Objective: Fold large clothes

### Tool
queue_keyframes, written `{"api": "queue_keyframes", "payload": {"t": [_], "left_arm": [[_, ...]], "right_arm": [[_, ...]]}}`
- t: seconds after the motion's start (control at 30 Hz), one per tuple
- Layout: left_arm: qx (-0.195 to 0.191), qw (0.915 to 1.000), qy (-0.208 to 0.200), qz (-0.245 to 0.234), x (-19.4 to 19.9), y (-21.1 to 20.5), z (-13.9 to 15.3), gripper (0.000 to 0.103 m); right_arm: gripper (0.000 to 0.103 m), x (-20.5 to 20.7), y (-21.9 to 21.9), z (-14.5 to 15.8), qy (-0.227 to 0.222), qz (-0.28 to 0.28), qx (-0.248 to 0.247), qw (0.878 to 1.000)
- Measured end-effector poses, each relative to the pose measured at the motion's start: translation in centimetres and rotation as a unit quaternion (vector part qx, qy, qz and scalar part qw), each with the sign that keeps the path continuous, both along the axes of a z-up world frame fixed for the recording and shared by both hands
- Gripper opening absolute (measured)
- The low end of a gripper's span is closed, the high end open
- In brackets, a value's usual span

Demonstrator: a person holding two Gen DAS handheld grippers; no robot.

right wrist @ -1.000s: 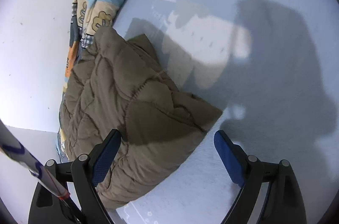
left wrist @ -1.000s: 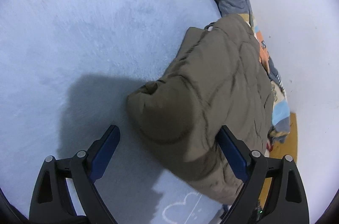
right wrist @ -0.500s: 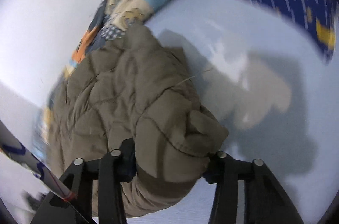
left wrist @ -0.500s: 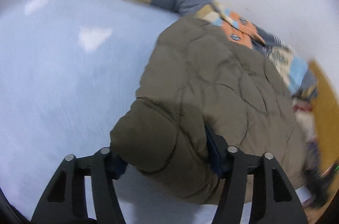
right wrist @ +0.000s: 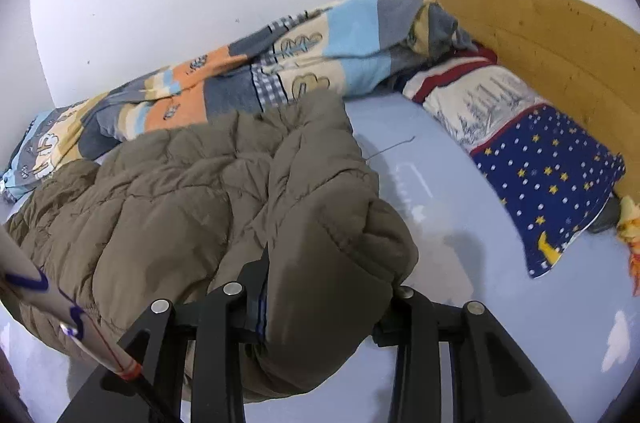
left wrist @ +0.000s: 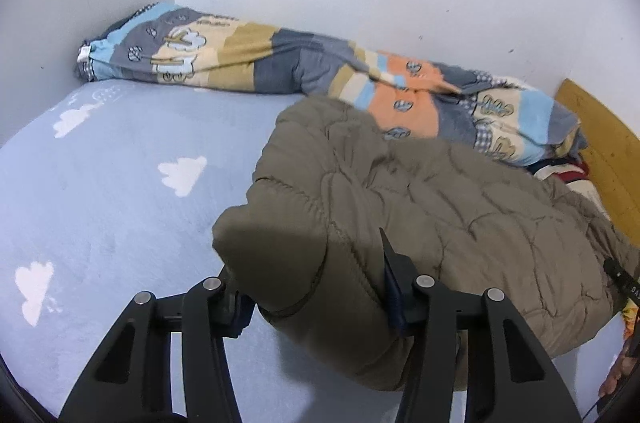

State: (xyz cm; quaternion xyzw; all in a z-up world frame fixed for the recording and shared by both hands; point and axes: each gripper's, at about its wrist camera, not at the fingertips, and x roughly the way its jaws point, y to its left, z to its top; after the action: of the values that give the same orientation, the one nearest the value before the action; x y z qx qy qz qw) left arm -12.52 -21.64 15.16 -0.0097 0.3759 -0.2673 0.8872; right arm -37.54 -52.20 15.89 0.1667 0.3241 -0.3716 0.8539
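While half-closed — both grippers (left wrist: 316,287) (right wrist: 320,299) on jacket (left wrist: 440,207).

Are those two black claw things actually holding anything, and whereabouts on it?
Yes. Each hand-held gripper is clamped on the padded olive jacket: the left on its near left corner, the right on its near right corner.

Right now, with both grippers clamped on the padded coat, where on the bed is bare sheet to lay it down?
Two patches of the light blue cloud-print sheet: a wide one left of the olive quilted coat, below the striped patchwork blanket, and a narrower one between coat and star-print navy pillow. Along the wall it is crowded.
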Motion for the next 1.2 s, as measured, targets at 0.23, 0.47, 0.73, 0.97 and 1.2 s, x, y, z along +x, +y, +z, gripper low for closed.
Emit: {"api": "queue_keyframes", "payload": {"t": [0.23,0.47,0.73,0.97,1.2], "left_arm": [[-0.015,0.9998,0.008,0.008,-4.2,3.9,2.1,0.05],[-0.023,0.9993,0.026,0.013,-10.0,8.1,1.0,0.051],[-0.049,0.9861,0.146,0.063,-10.2,11.5,-3.2,0.062],[-0.113,0.9661,0.21,0.098,-9.8,14.6,-4.4,0.064],[-0.129,0.9628,0.122,0.204,-9.3,19.4,-1.1,0.065]], "right_arm": [[0.038,-3.7,3.1,2.8,-0.016,0.014,-0.005,1.0],[0.038,-9.5,6.4,2.3,-0.024,0.011,0.025,0.999],[0.044,-13.7,4.9,-3.1,-0.014,-0.028,0.16,0.987],[0.073,-19.2,1.3,-8.1,-0.114,-0.104,0.365,0.918],[0.075,-22.9,1.1,-10.1,-0.167,-0.142,0.445,0.869]]}}
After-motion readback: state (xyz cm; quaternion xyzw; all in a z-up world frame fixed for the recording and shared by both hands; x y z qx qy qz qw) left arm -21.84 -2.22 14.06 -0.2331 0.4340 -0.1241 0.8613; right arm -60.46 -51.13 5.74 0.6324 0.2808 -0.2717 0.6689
